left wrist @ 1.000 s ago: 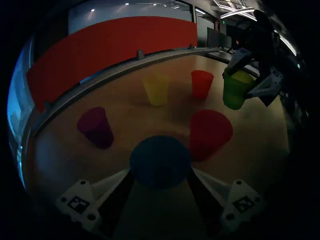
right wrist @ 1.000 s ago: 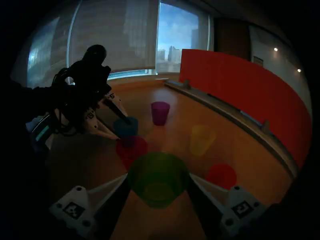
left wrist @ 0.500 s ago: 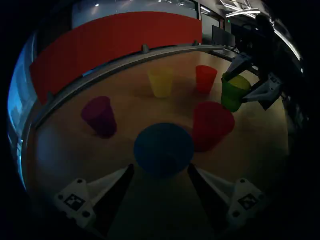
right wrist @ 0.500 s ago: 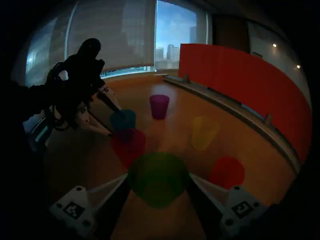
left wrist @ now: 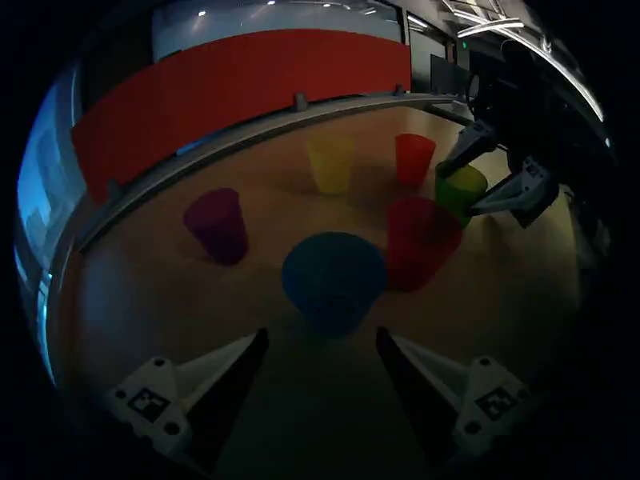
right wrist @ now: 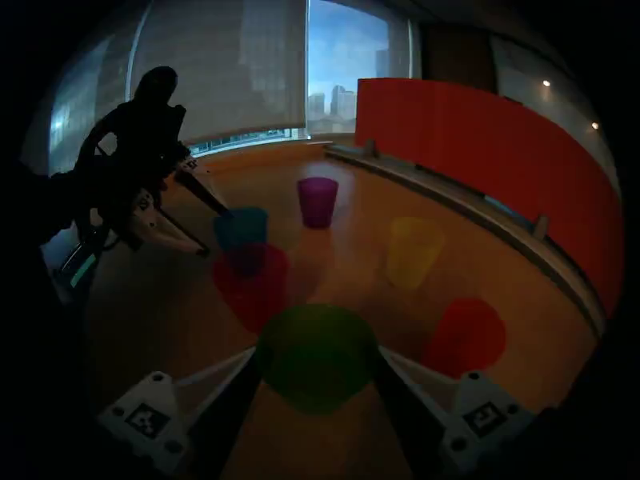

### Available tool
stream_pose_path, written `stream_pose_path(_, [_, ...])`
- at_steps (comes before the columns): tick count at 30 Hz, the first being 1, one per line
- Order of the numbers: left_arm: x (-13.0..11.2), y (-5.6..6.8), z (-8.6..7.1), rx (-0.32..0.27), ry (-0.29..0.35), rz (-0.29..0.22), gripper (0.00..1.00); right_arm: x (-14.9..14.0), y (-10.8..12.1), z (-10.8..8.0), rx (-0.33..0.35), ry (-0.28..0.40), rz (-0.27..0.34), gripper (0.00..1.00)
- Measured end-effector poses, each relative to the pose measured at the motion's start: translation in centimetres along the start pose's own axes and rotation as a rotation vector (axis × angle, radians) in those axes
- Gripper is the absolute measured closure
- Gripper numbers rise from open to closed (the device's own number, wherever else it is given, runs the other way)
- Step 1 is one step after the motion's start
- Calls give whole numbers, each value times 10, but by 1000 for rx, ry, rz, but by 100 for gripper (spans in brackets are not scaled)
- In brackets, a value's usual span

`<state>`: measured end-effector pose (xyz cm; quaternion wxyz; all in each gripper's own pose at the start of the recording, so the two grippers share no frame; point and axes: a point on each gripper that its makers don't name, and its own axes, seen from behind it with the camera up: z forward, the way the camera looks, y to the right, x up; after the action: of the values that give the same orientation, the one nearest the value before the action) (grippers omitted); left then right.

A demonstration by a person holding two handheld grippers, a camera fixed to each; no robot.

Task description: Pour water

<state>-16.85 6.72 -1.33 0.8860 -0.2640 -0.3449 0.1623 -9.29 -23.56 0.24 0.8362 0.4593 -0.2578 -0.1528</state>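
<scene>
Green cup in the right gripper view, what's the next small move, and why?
Probably settle the green cup on the table and open the right gripper; its fingers clamp the cup, while the left gripper stands open, the blue cup free ahead of it.

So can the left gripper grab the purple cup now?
Probably yes. The left gripper is open and empty, the blue cup stands just ahead of it, and the purple cup stands apart to one side with bare table leading to it.

Left gripper (left wrist: pixel 320 334) spread, right gripper (right wrist: pixel 316 352) clamped
</scene>
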Motion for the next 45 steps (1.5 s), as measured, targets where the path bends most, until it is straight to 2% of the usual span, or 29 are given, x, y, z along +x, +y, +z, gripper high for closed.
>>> stream_pose_path(8, [3, 0, -9, 5, 14, 3, 0, -8, -2, 4, 0, -12, -6, 9])
stream_pose_path(17, [5, 1, -11, 3, 18, 1, 0, -12, 0, 3, -3, -11, 1, 8])
stream_pose_path(27, [7, 2, -13, 12, 25, 5, 0, -16, 2, -1, -19, -18, 0, 0])
stream_pose_path(35, [8, 0, -22, 30, 46, -14, 0, -23, 3, -20, -41, -12, 14, 0])
stream_pose_path(45, [11, -5, -41, 82, 104, -55, 0, -33, 5, -59, -103, 20, 30, 0])
